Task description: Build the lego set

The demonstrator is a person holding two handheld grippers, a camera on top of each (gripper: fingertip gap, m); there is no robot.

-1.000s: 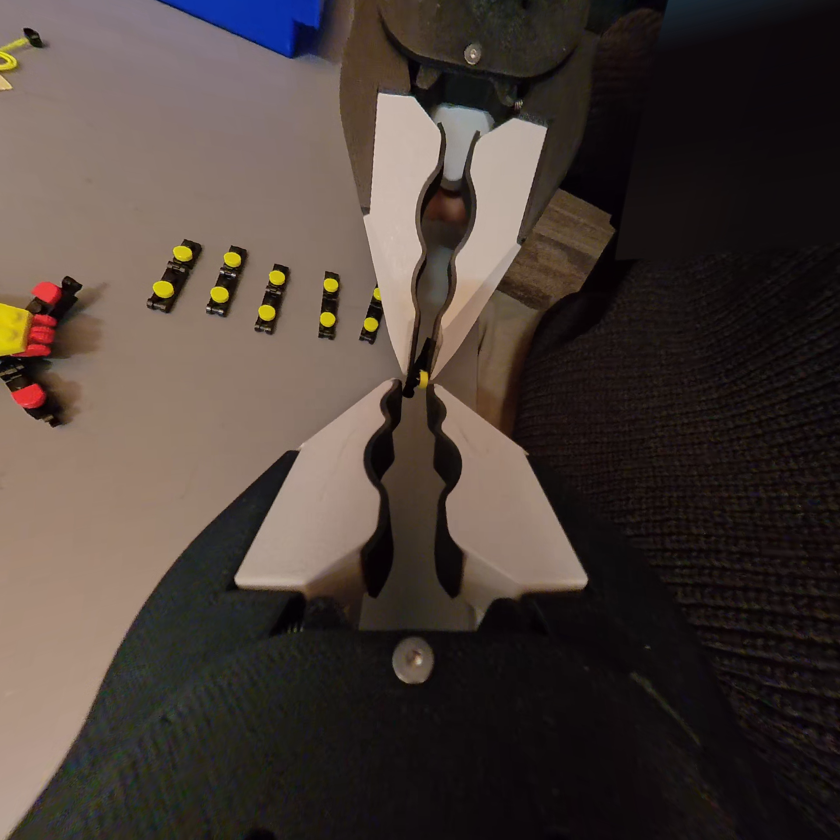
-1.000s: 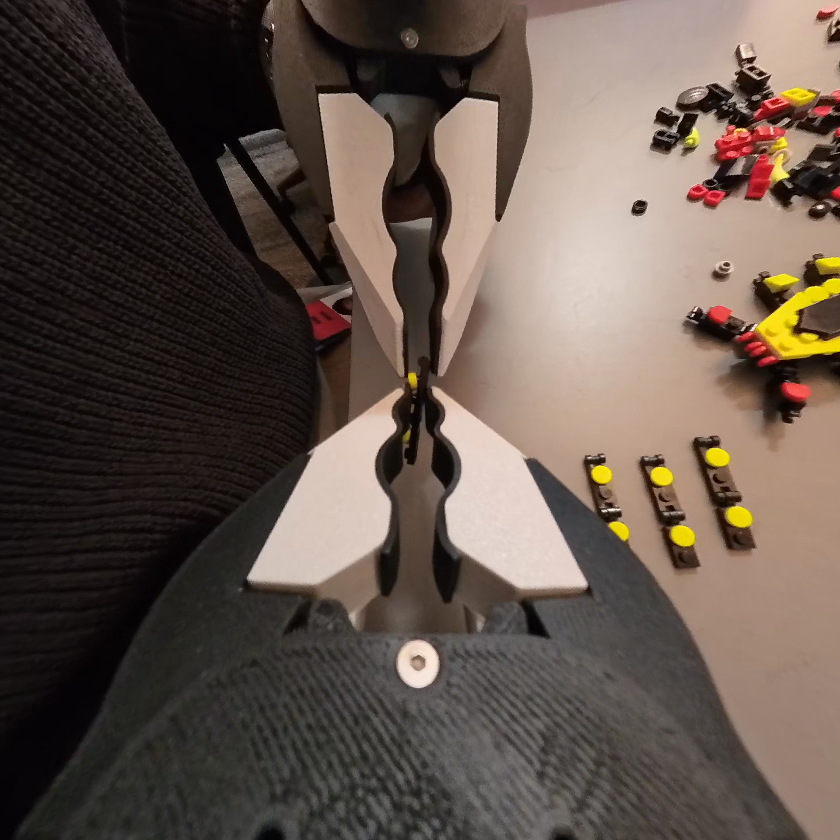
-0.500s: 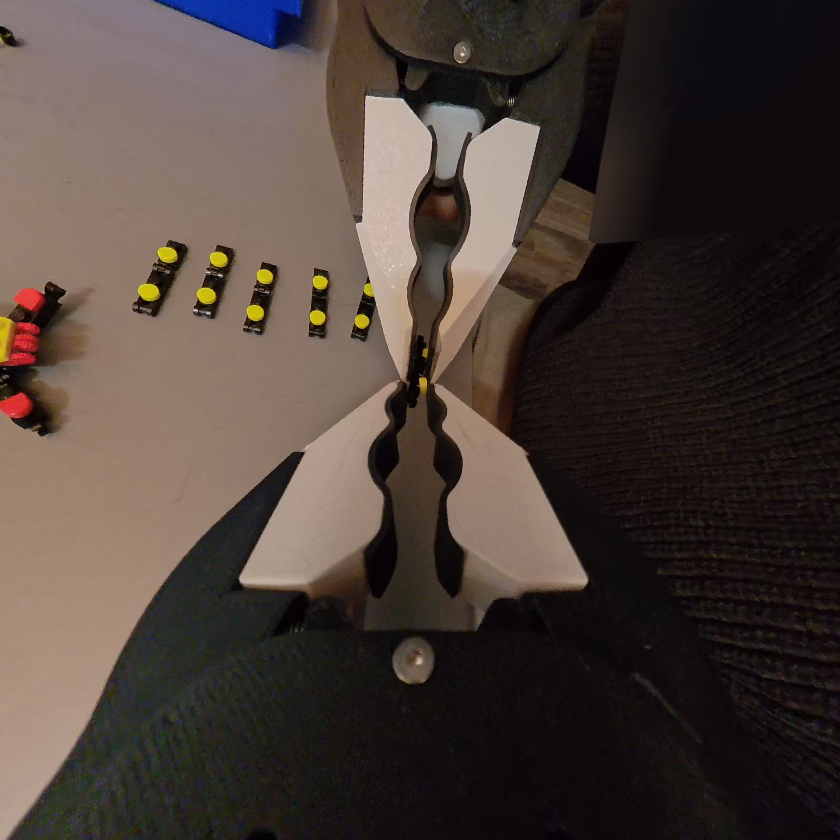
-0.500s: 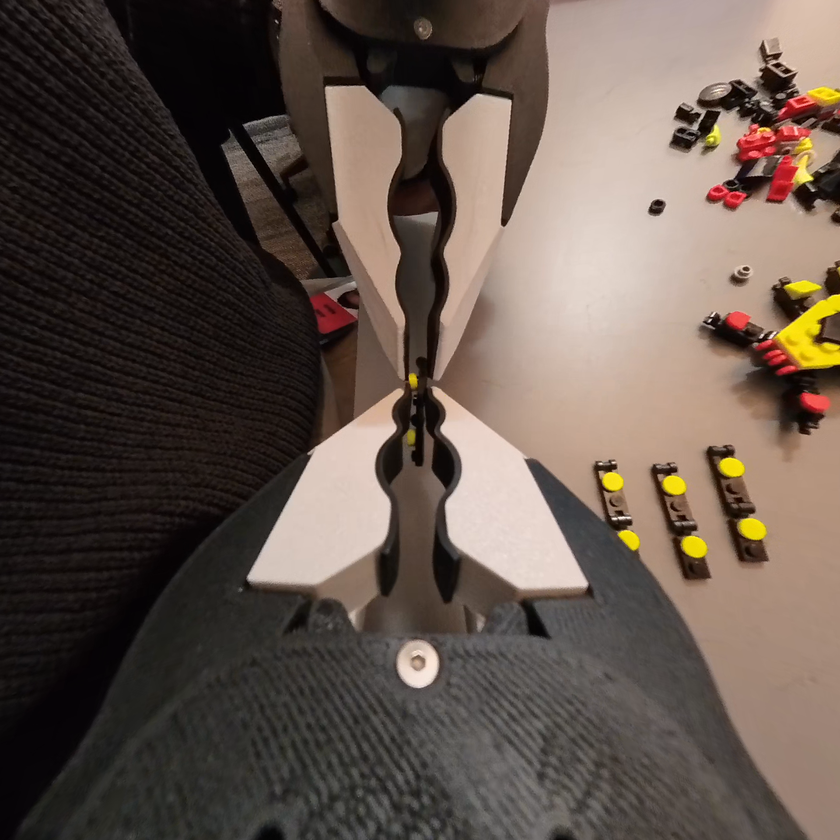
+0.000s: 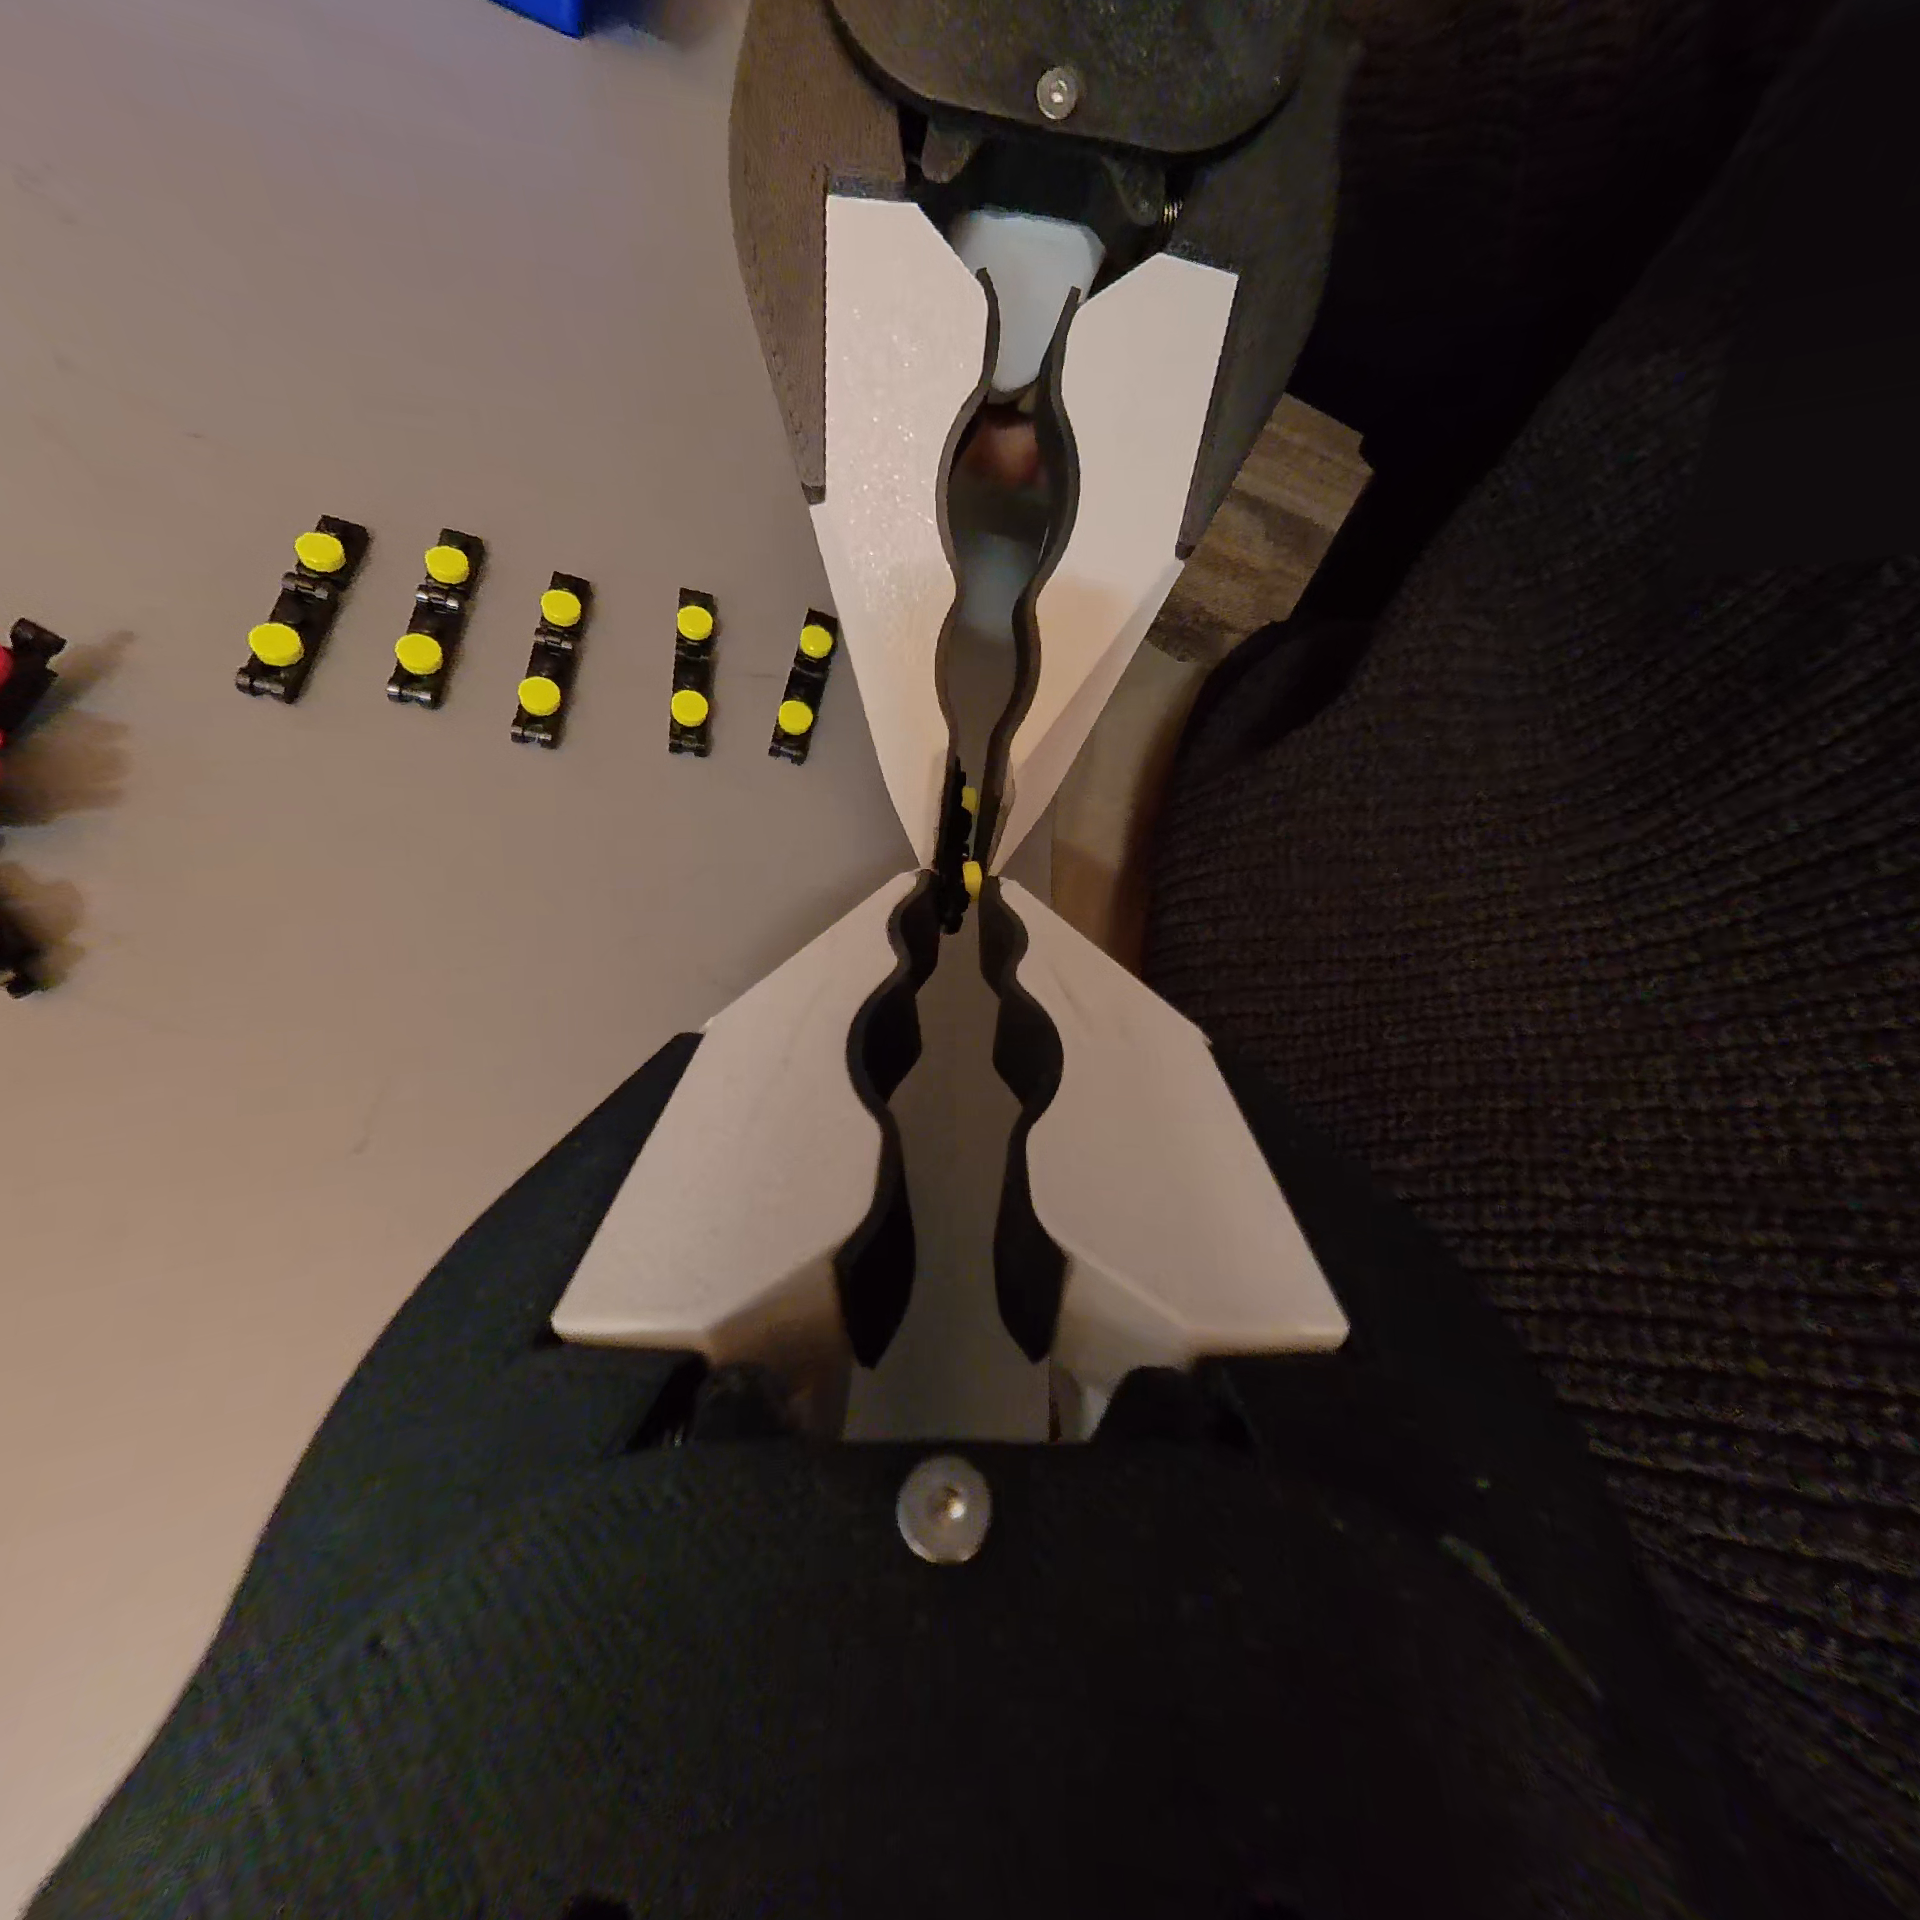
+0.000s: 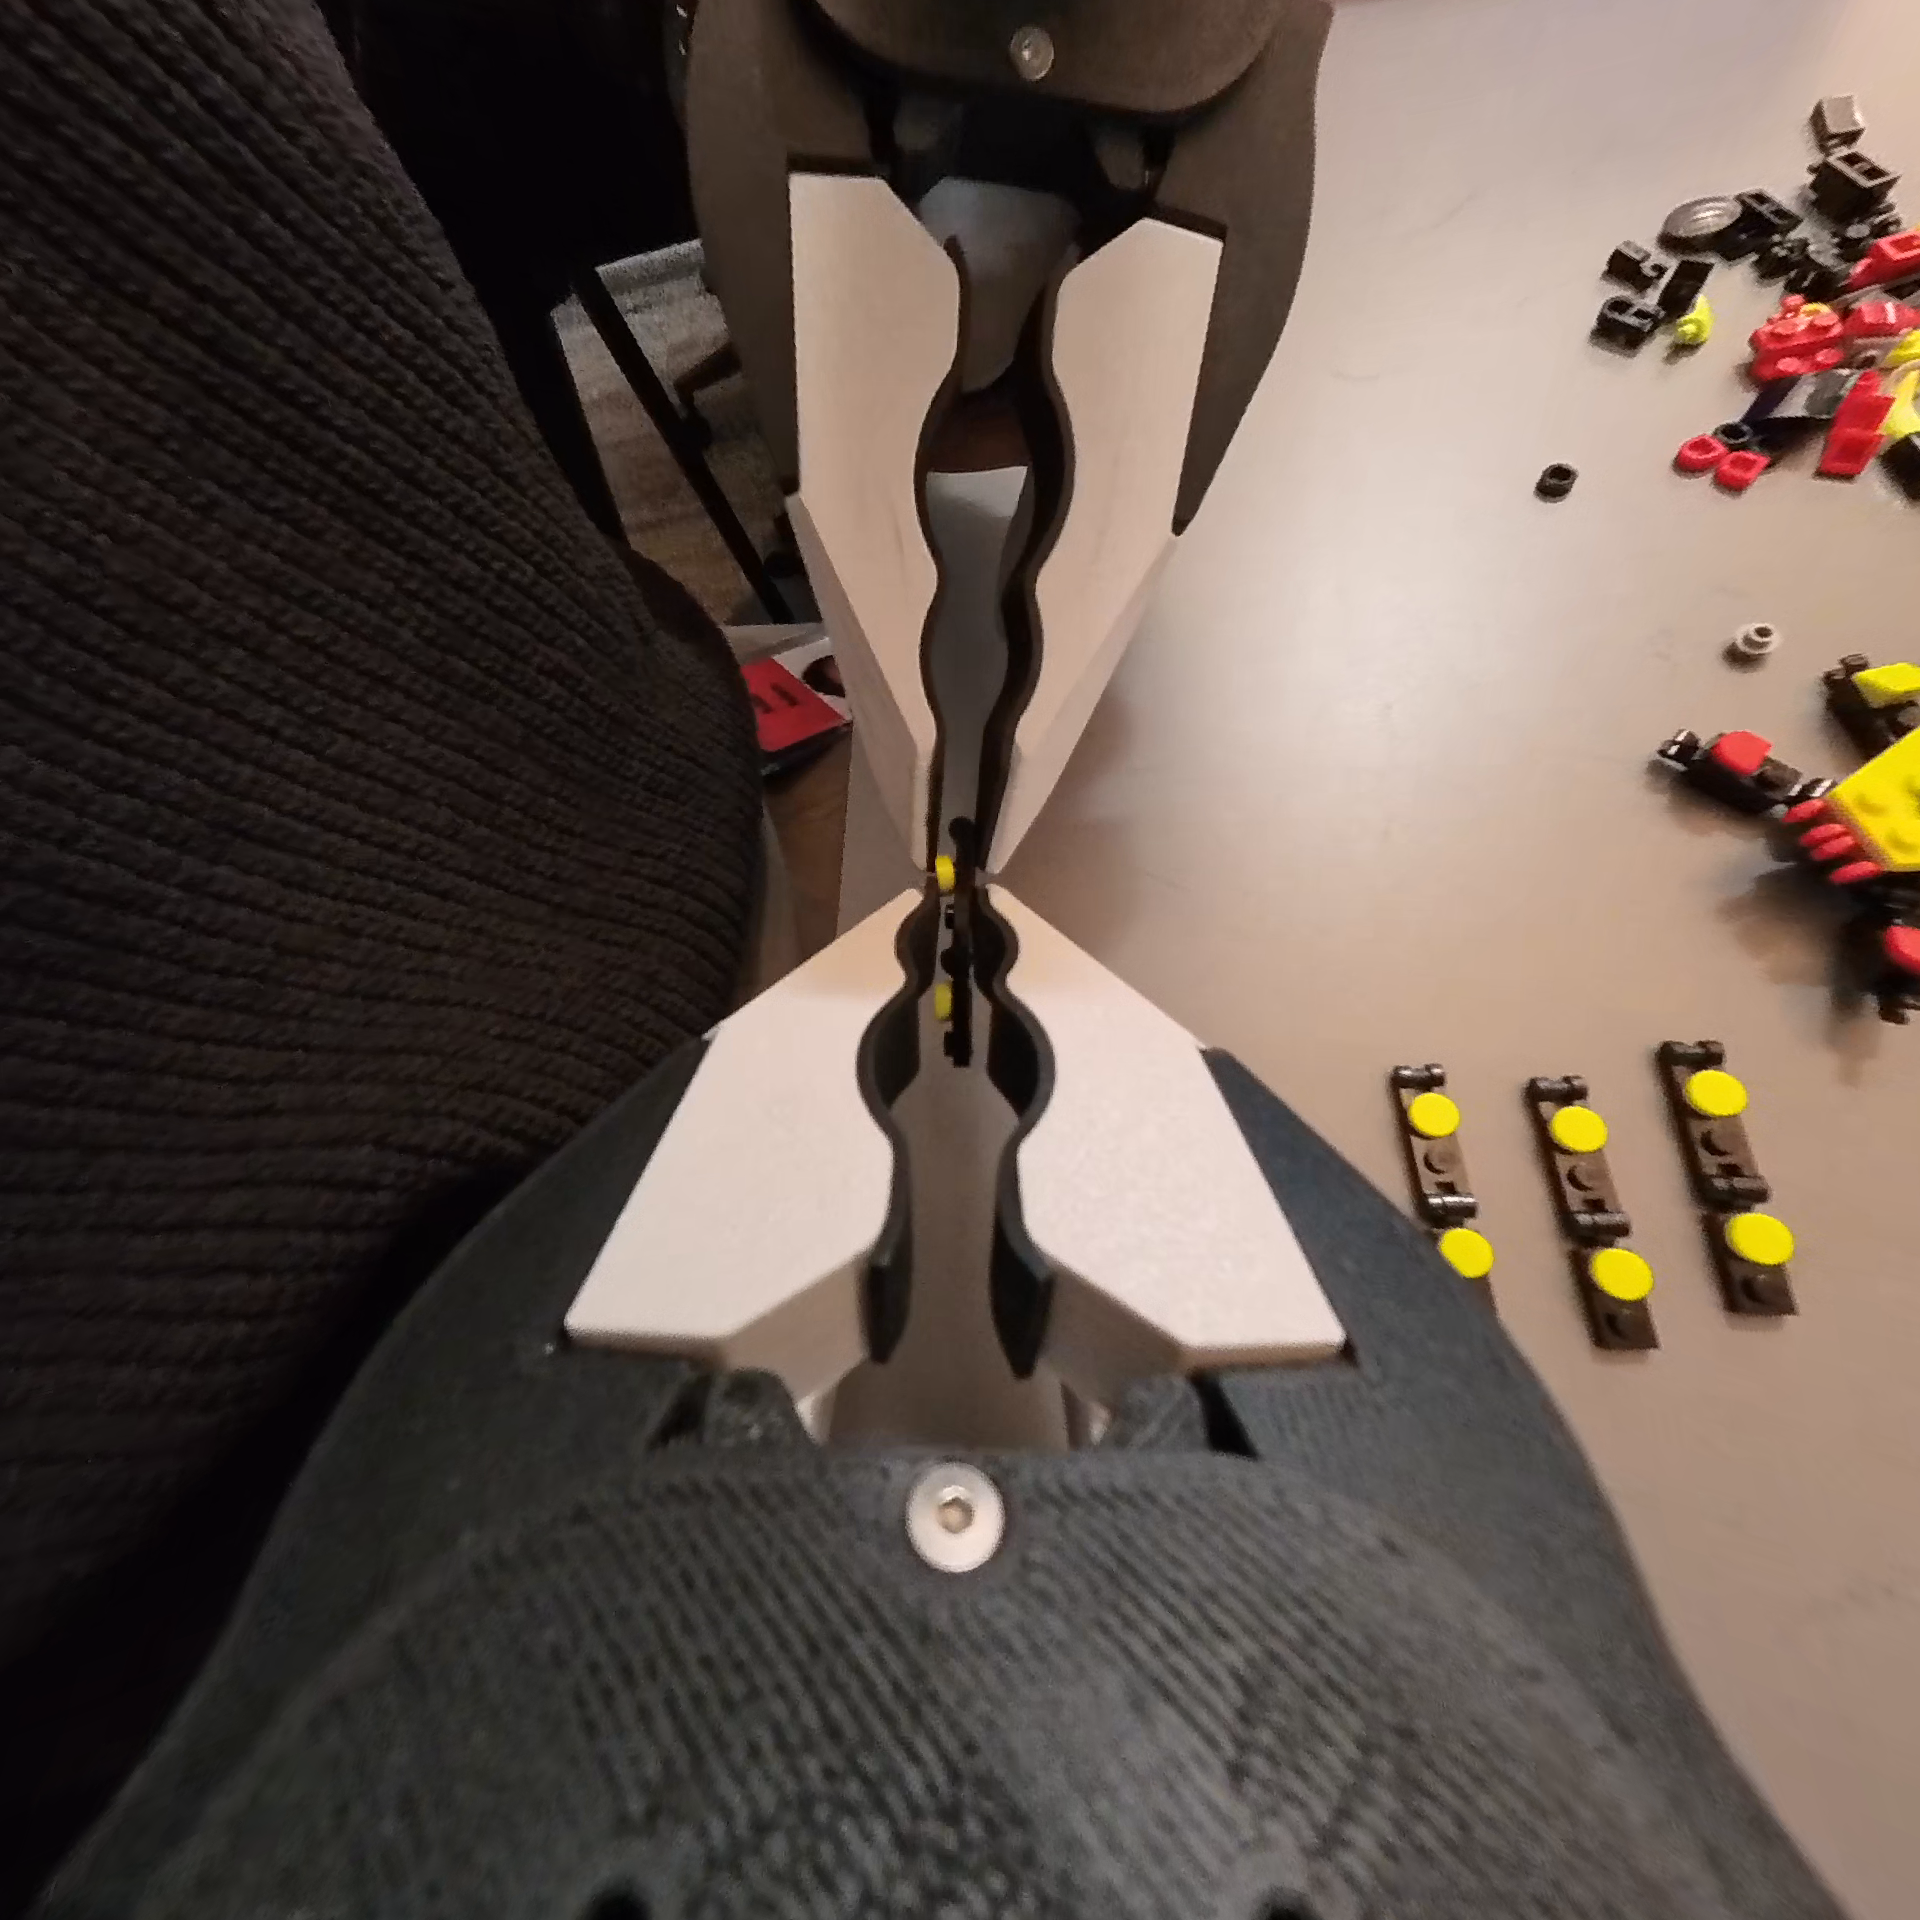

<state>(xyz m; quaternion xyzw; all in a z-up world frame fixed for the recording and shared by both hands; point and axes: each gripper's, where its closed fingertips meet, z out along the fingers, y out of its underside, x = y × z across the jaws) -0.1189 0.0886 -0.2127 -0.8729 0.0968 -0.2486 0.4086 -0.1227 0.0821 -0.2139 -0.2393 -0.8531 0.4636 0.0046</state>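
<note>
The grey desk is smooth and matte, the broadest thing in view, with a dark ribbed knit garment crowding its near edge. On it, in the right wrist view, lies a loose heap of small pieces in black, red and yellow — glossy hard plastic, unsorted — and nearer, a partly built yellow-and-red model with black limbs. So by my reading the build is somewhere midway: a body exists, many parts are still loose.

A row of five finished link strips sits in the left wrist view, each a thin black plate carrying two round yellow studs; they look like repeated sub-assemblies already done.

The two hand-held grippers meet tip to tip above the desk edge. The left hand-held gripper has white wedge-shaped fingers with wavy black pads, pinched onto the end of one more black strip. The right hand-held gripper is closed on that strip too, which runs back between its pads — a sixth link, seemingly being pressed together or straightened between them.
</note>
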